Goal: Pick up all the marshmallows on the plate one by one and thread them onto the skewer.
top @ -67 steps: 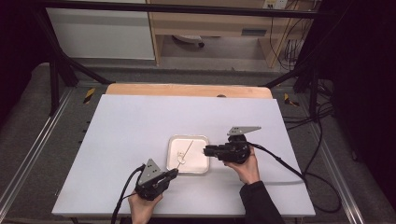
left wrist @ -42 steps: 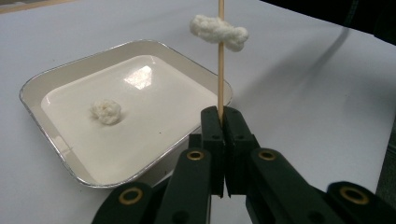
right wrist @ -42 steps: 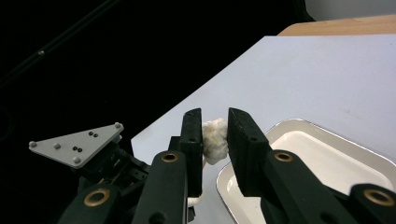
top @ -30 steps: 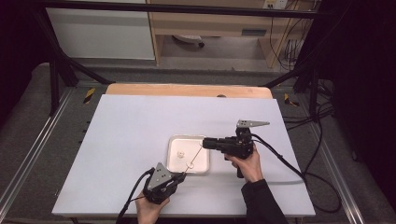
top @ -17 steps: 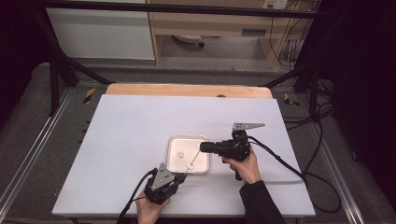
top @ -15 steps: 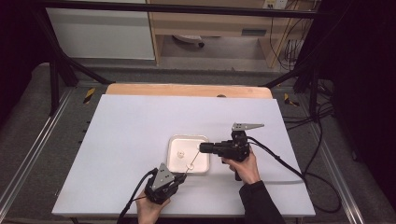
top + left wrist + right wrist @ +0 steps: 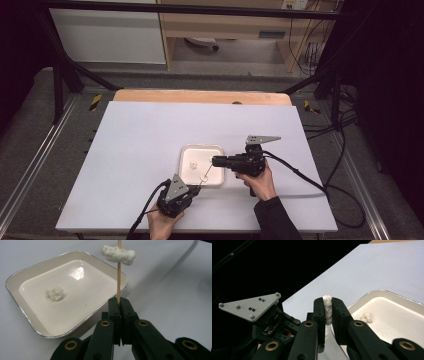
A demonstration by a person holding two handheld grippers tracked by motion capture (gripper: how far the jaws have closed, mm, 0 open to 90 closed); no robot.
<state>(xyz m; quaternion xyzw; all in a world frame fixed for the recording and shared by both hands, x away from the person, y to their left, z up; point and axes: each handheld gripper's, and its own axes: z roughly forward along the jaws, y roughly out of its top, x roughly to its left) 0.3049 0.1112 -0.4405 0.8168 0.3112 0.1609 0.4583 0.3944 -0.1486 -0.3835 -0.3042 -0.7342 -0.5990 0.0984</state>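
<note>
Pinching a thin wooden skewer (image 7: 119, 277) between pressed-together jaws, the left tongs (image 7: 196, 187) sit at the near edge of the white tabletop (image 7: 140, 145), just beside the near rim of a square cream tray (image 7: 186, 152). In the left gripper view the skewer rises straight up from the jaw tips, and a white puffy piece (image 7: 118, 254) is threaded on it high above the tray's corner. A second, smaller white lump (image 7: 54, 292) lies on the tray floor, well apart from the skewer.

In the high view the right tongs (image 7: 216, 160) reach in level from the tray's right side, held in the person's right hand (image 7: 260, 181), their tips over the tray near the skewer's upper end. The right gripper view shows these jaws closed on a white puffy piece (image 7: 327, 307), which fills the narrow gap between the pads; the jaws have just been closing on it. Behind them in that view stand the left tongs' grey plate (image 7: 249, 305) and the tray with its loose lump (image 7: 367, 317).
</note>
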